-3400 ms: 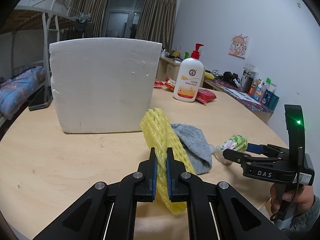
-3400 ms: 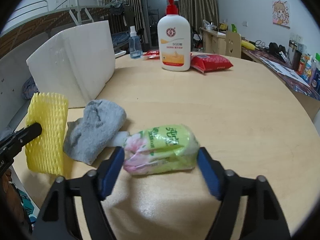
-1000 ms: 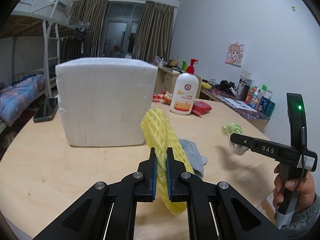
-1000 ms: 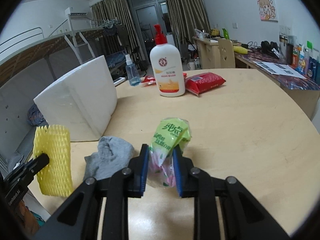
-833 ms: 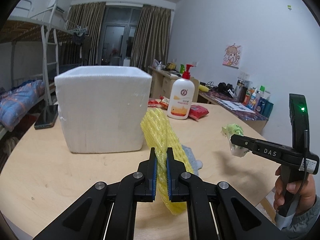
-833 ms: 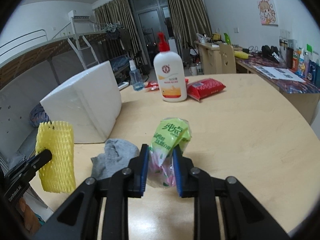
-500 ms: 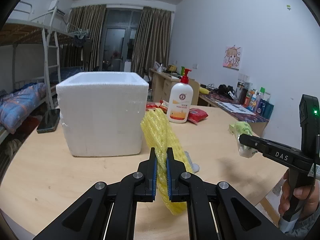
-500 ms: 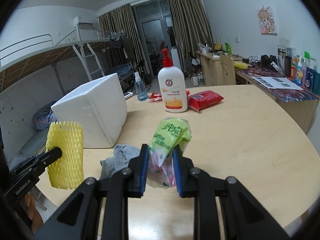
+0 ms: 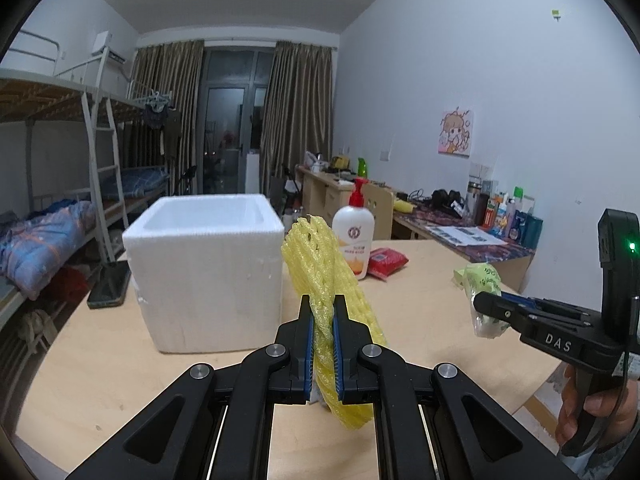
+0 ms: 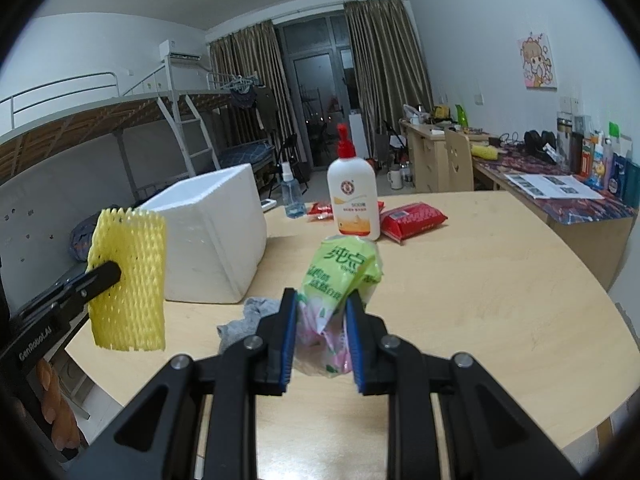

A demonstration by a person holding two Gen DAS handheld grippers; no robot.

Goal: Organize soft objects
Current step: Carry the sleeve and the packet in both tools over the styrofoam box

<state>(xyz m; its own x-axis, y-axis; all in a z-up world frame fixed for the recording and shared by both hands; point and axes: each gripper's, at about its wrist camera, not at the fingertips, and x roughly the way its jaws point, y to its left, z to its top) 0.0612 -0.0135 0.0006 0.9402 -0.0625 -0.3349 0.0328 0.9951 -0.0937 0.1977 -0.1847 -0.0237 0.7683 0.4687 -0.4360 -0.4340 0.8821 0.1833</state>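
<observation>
My left gripper [image 9: 323,312] is shut on a yellow foam net sleeve [image 9: 320,264], held in the air above the table; the sleeve also shows at the left of the right wrist view [image 10: 128,280]. My right gripper [image 10: 322,308] is shut on a green tissue pack [image 10: 340,272], also lifted; in the left wrist view the pack [image 9: 480,280] sits at the right gripper's tip, to the right. An open white foam box [image 9: 208,264] stands on the table ahead and left. A grey cloth [image 10: 248,316] lies on the table by the box.
A lotion pump bottle [image 10: 354,200], a red packet [image 10: 412,216] and a small spray bottle [image 10: 292,196] stand at the far side of the round wooden table [image 10: 480,280]. Bunk beds stand left, a cluttered desk right.
Both grippers have risen well above the table with their objects. The right gripper closed on the tissue pack and lifted it. The foam box's open top has come into view.
</observation>
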